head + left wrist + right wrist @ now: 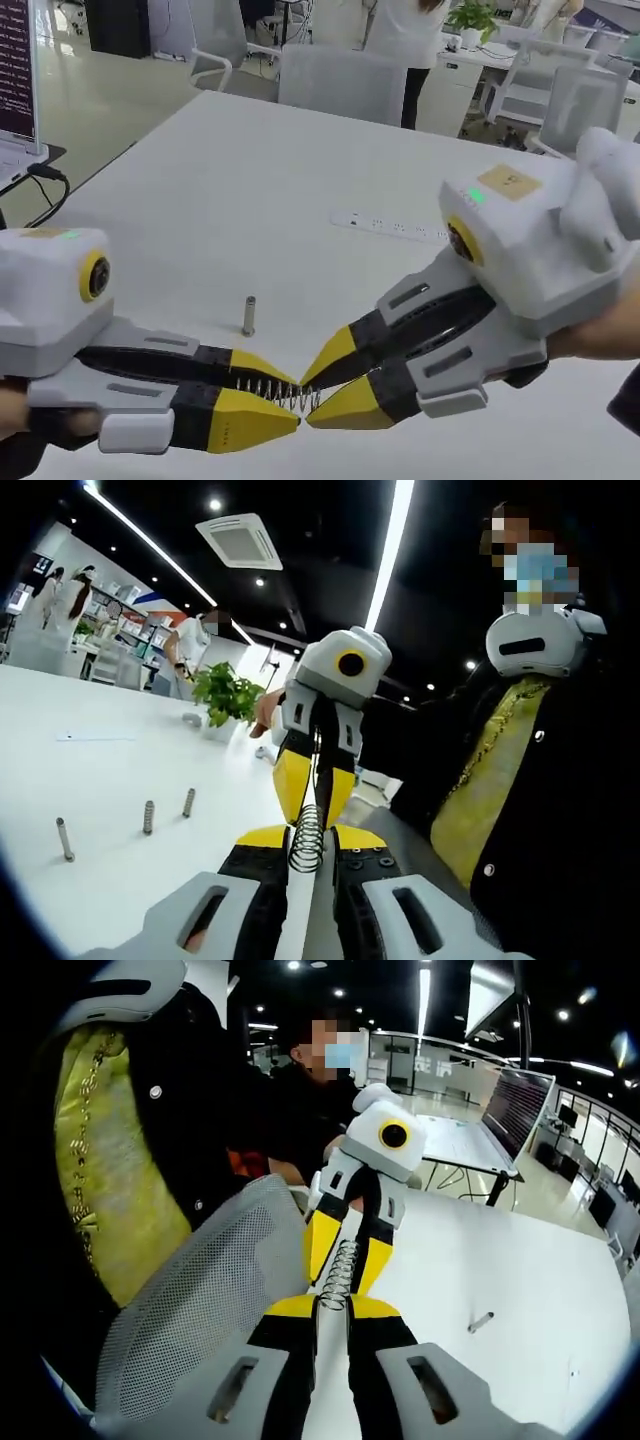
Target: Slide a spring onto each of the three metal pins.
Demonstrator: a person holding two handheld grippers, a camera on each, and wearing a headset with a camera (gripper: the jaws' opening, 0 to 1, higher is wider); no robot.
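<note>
A thin grey wire spring [270,388] with open, evenly spaced coils is held level just above the near edge of the white desk [250,180]. One end is clamped between the closed yellow tips of the left gripper [290,402]. The other end is pinched by the right gripper [314,400], whose tips are met nose to nose by the left's. In the head view one upright metal pin [249,315] is seen on the desk just beyond the grippers, and a power strip [390,225] lies farther toward the far edge. In the left gripper view three pins [148,817] are shown standing in a row; two look ribbed, but whether springs are on them cannot be told. In the right gripper view a laptop [510,1100] is seen at a desk edge and a mesh chair back [200,1290] beside the jaws.
</note>
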